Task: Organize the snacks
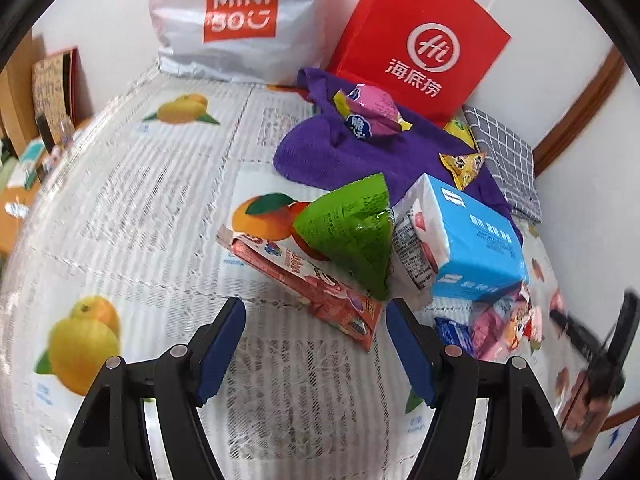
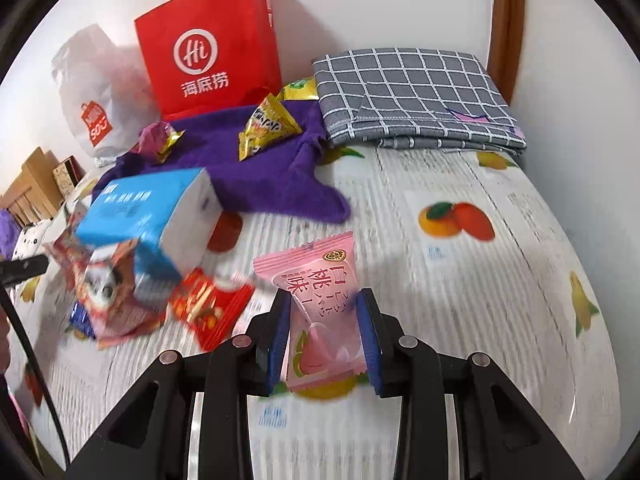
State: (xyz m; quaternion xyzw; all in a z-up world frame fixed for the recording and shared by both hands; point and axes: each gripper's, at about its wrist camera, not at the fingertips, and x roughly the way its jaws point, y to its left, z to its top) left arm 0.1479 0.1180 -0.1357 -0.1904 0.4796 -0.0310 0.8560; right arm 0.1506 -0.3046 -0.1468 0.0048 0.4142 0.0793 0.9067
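My right gripper (image 2: 323, 300) is shut on a pink peach-flavour snack packet (image 2: 320, 312) and holds it above the fruit-print tablecloth (image 2: 460, 288). My left gripper (image 1: 316, 306) is open and empty, just in front of a long red snack packet (image 1: 308, 284) and a green triangular packet (image 1: 352, 232). A blue and white box (image 1: 464, 240) lies to their right, over several small packets (image 1: 500, 324). A purple towel (image 1: 360, 148) carries a pink-purple snack (image 1: 372, 110) and a yellow packet (image 1: 462, 164). In the right wrist view the towel (image 2: 256, 176), box (image 2: 156, 212) and yellow packet (image 2: 266, 124) show too.
A red paper bag (image 1: 420, 44) and a white MINISO bag (image 1: 236, 20) stand against the back wall. A folded grey checked cloth (image 2: 412, 96) lies at the back right. A red flat packet (image 2: 212, 308) lies left of my right gripper. Cardboard boxes (image 1: 24, 92) stand far left.
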